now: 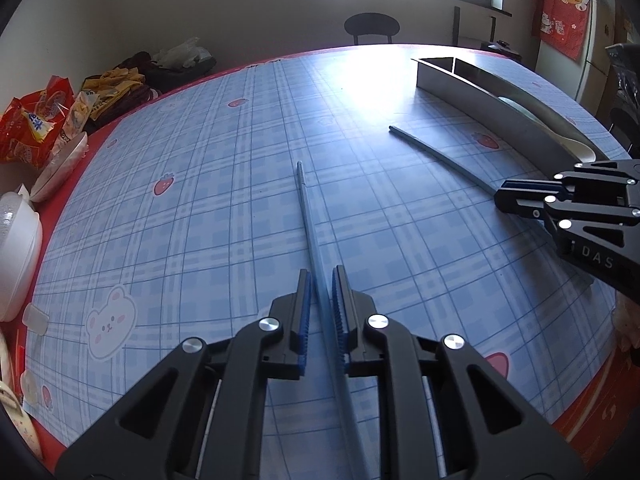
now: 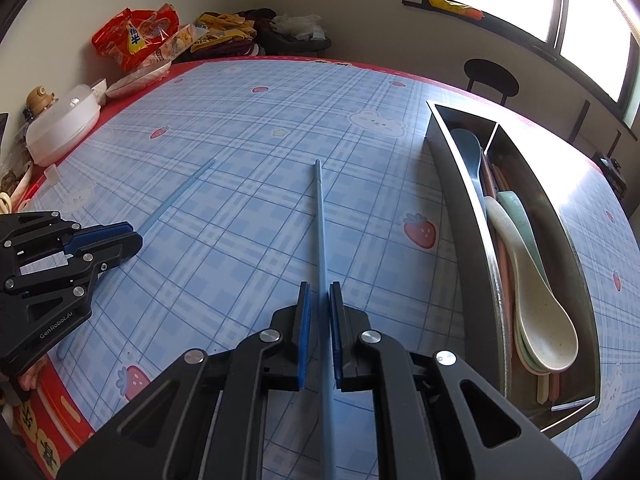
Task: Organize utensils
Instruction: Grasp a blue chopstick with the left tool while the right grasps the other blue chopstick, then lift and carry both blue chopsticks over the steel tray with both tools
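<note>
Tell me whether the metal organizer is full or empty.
Partly filled: the metal organizer holds spoons in the compartment seen; its other compartment's contents cannot be told.

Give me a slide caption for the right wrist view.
Right gripper straddles a blue chopstick on the plaid tablecloth, beside a steel tray of spoons.

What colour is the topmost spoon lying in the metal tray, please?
Cream-white with fine speckles; the spoon shows best in the right wrist view.

Both wrist views face forward (low) over the tablecloth (image 1: 200,200).
</note>
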`<act>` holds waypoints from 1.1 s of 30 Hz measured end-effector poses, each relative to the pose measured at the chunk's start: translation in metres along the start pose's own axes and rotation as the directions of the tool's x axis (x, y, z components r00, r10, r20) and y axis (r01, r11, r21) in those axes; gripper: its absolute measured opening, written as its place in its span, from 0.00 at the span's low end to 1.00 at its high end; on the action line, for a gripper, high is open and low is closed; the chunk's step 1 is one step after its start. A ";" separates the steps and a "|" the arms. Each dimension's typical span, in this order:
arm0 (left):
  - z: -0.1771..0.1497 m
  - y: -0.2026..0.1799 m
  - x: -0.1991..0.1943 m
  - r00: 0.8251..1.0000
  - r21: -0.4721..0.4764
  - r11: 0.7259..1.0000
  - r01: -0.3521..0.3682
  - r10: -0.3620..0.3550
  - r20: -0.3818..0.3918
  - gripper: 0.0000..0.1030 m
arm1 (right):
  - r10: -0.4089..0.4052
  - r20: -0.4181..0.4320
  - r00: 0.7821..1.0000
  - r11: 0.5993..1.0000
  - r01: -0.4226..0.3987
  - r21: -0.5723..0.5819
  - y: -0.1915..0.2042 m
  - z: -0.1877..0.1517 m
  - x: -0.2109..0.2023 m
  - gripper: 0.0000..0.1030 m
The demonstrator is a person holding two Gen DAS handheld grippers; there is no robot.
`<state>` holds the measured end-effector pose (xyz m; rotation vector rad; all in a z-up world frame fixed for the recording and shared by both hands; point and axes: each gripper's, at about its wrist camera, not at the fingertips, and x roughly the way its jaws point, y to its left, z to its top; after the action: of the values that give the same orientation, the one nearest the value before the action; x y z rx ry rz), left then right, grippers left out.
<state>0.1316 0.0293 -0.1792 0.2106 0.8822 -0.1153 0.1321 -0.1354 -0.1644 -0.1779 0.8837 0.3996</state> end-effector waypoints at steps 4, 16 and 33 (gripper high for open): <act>-0.003 0.000 -0.005 1.000 0.007 1.000 0.018 -0.018 0.019 0.10 | 0.005 0.002 1.000 1.000 -0.005 0.006 0.000 -0.001 0.000 0.06; -0.012 0.046 -0.026 0.982 -0.215 0.966 0.141 -0.110 0.151 0.10 | 0.021 0.072 0.997 1.000 -0.022 0.019 -0.004 0.000 -0.011 0.06; -0.008 0.055 -0.023 0.980 -0.254 0.950 0.184 -0.157 0.122 0.10 | 0.104 0.127 0.986 0.992 -0.113 0.061 -0.015 0.008 -0.033 0.06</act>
<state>0.1212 0.0844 -0.1585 -0.1214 0.8053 -0.1665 0.1251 -0.1549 -0.1343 -0.0420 0.7858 0.4766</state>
